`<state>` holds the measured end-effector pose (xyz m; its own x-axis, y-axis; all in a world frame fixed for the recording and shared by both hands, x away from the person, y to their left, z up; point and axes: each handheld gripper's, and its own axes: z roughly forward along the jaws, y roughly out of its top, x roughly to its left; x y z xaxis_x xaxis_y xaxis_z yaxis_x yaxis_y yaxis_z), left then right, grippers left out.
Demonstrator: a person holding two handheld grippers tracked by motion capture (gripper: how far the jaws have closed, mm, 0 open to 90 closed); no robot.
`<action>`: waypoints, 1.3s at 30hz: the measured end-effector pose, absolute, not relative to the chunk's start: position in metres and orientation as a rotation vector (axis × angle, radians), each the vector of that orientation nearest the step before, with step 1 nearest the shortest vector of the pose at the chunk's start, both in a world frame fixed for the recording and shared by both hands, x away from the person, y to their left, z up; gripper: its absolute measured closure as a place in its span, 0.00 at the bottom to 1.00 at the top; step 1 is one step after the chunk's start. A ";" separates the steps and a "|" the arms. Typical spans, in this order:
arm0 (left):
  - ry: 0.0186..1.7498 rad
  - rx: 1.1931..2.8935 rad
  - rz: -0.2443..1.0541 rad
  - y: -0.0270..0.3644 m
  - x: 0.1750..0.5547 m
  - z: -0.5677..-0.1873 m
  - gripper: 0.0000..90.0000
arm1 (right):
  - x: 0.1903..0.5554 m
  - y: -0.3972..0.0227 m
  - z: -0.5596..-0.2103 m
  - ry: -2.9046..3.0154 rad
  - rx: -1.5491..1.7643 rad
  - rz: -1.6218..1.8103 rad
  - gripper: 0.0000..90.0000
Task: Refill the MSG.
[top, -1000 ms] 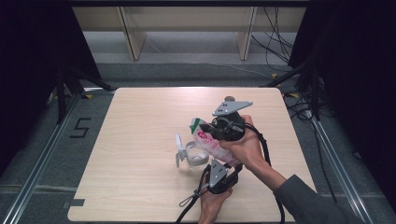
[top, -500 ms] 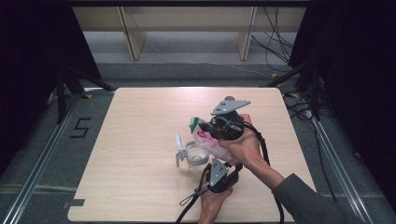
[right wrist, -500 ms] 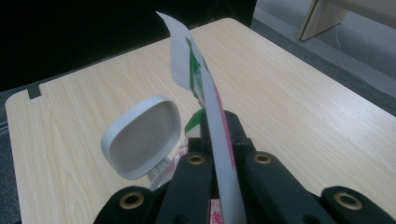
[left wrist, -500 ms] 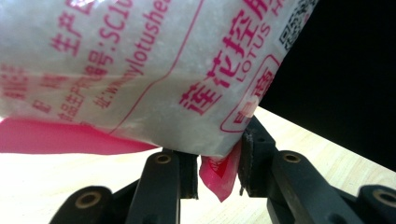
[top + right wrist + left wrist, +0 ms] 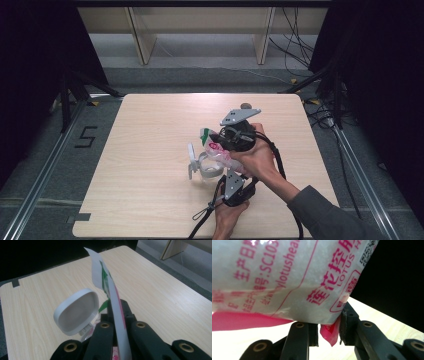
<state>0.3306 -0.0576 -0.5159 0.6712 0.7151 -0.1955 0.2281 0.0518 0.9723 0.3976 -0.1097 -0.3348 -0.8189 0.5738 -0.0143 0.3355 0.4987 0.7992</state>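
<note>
Dark curtains close in both sides of the space, and beyond the pale wooden table a grey floor runs to a light wooden shelf frame, with black cables trailing at the far right and a "5" marked on the floor to the left. Near the middle of the table, toward its near right, a person works with both hands close together. From the high view the right hand grips the right gripper, grey three-cornered plate on top, and the left hand comes up from the bottom edge holding the left gripper just below it. Between them is a plastic bag, translucent white with pink print and a green patch at its upper edge, lifted off the wood. Seen through the right gripper view, that gripper's jaws are clamped on the thin top edge of the bag, which stands up edge-on between them. Seen through the left gripper view, the jaws pinch a pink lower corner of the bag, whose printed face hangs close above. Just left of the bag a white handled scoop-like object sits; its oval head shows beside the right jaws
</note>
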 end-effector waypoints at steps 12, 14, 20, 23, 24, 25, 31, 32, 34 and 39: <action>0.815 1.528 0.449 -0.057 0.331 -0.516 0.80 | 0.400 -0.110 -0.337 2.468 0.767 1.232 1.00; 0.816 1.529 0.452 -0.057 0.331 -0.516 0.80 | 0.401 -0.110 -0.339 2.461 0.764 1.245 1.00; 0.816 1.527 0.452 -0.057 0.332 -0.516 0.80 | 0.401 -0.107 -0.340 2.449 0.799 1.252 1.00; 0.817 1.521 0.456 -0.057 0.331 -0.516 0.80 | 0.402 -0.106 -0.341 2.465 0.798 1.242 1.00; 0.815 1.523 0.456 -0.057 0.331 -0.515 0.80 | 0.404 -0.106 -0.341 2.454 0.781 1.270 1.00; 0.811 1.523 0.450 -0.057 0.331 -0.515 0.80 | 0.404 -0.108 -0.340 2.460 0.785 1.272 1.00; 0.814 1.521 0.457 -0.057 0.331 -0.515 0.80 | 0.404 -0.106 -0.340 2.456 0.771 1.279 1.00; 0.813 1.519 0.454 -0.057 0.332 -0.516 0.80 | 0.402 -0.106 -0.340 2.462 0.817 1.274 1.00; 0.816 1.517 0.456 -0.058 0.332 -0.516 0.80 | 0.404 -0.106 -0.341 2.460 0.769 1.263 1.00; 0.813 1.512 0.453 -0.059 0.331 -0.515 0.80 | 0.403 -0.104 -0.342 2.455 0.780 1.256 1.00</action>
<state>0.3310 -0.0591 -0.5152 0.6696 0.7190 -0.1863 0.2190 0.0485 0.9745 0.4030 -0.1036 -0.3422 -0.8168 0.5769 0.0009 0.3381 0.4774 0.8110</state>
